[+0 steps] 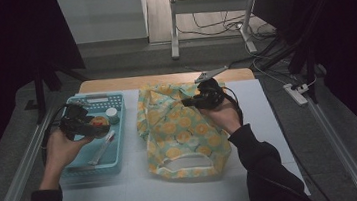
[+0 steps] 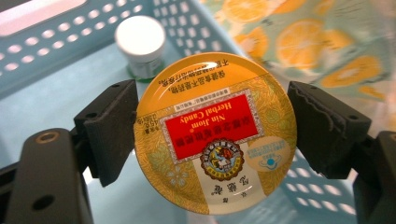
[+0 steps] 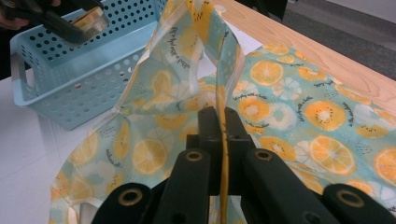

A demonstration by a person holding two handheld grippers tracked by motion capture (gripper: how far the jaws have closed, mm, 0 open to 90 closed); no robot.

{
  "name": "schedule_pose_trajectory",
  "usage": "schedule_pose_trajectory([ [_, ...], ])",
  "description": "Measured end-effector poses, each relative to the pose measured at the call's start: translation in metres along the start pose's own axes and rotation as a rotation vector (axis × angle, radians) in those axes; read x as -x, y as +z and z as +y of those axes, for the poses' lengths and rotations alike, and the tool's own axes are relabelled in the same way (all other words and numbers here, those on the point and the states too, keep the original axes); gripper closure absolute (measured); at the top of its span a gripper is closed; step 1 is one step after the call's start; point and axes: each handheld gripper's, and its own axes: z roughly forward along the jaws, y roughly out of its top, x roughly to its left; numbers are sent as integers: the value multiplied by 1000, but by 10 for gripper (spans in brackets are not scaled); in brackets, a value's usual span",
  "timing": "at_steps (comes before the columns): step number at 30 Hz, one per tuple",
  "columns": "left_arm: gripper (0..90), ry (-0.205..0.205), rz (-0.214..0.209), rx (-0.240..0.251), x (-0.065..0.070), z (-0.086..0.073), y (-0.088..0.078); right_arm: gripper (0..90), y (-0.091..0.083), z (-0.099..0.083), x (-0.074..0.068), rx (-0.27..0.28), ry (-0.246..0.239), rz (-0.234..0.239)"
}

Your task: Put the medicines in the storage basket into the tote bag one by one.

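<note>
Above the blue basket (image 1: 79, 167) at the tabletop's (image 1: 135, 188) left edge, a round yellow candy tin (image 2: 215, 135) is riding between the fingers (image 2: 112, 128) of the left gripper (image 1: 84, 124), which are clamping its rim on two sides and holding it clear of the basket floor. A small white-capped jar (image 2: 140, 44) and a white tube (image 1: 102, 147) are lying in the basket below. At the tabletop's middle, the right gripper (image 1: 191, 101) is pinching a fold of the citrus-print fabric bag (image 1: 182, 130), its fingers (image 3: 236, 128) pressing together on the cloth and lifting it into a peak. The step in hand appears to be carrying the tin from basket to bag. The next move likely calls for finding the bag's mouth, toward the near edge, holding it open, and bringing the tin across level before letting go.
</note>
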Motion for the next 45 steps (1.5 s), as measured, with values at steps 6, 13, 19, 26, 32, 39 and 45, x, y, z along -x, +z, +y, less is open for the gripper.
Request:
schedule_pose_trajectory([
  [6, 207, 49, -23, 5, 18, 6, -2, 900, 3, -1, 1, -5, 1, -1],
  [13, 207, 96, -54, 13, 37, 13, -4, 900, 4, -1, 2, -3, 3, -6],
  [19, 207, 138, -85, 17, 55, 22, -2, 900, 3, -1, 3, -2, 2, -10],
  [26, 207, 181, -124, 18, 75, 35, 5, 900, 5, -1, 3, -6, 5, -10],
  [32, 207, 217, -151, 11, 88, 46, 15, 900, 5, -1, 3, -6, 3, -11],
  [39, 208, 244, -173, 3, 101, 57, 27, 900, 5, -1, 4, -2, 5, -13],
  [45, 207, 271, -193, -5, 114, 67, 41, 900, 5, -1, 5, 0, 7, -16],
])
